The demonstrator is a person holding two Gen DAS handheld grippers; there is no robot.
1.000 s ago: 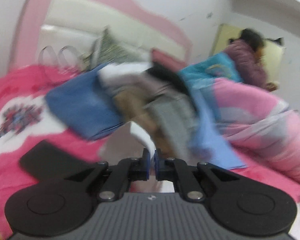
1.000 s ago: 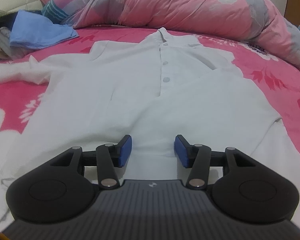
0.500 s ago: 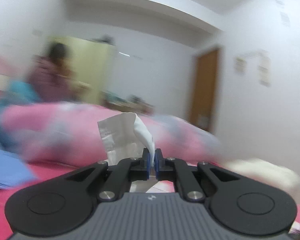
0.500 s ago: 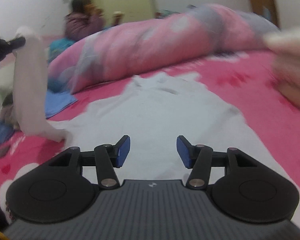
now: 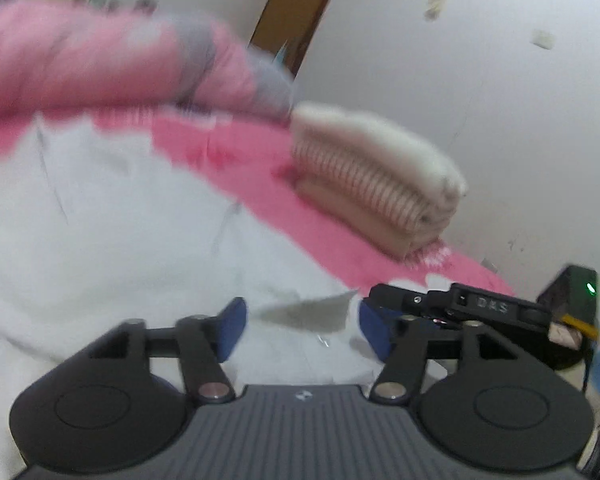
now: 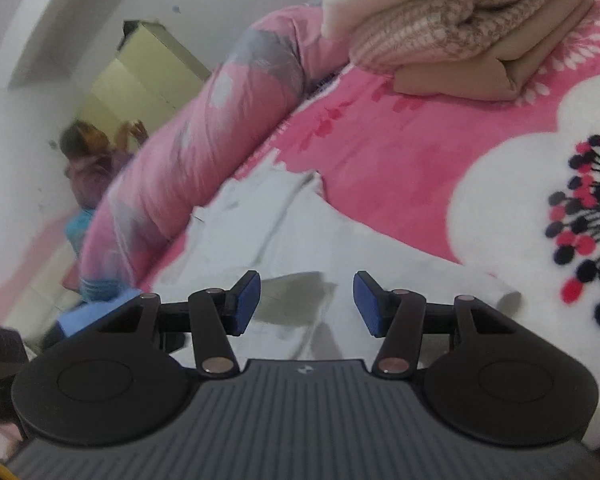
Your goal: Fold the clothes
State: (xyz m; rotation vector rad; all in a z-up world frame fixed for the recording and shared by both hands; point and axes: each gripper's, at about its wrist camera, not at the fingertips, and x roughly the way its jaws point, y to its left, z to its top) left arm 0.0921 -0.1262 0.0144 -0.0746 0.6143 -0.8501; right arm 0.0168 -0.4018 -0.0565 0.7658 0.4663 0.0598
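- The left gripper (image 5: 300,326) is opening its jaws over the white shirt (image 5: 112,220), with a loose flap of cloth lying between them, unpinched.
- The right gripper (image 6: 306,300) is hovering with jaws apart above the same shirt, gripping nothing.
- The shirt is lying across the centre and lower left of both views on the pink bedspread (image 6: 400,152).
- The step probably calls for letting the folded part settle flat before taking the next edge.
- The folded pile (image 5: 376,184) at upper right and the rolled quilt (image 6: 204,136) at left are bounding the free room.
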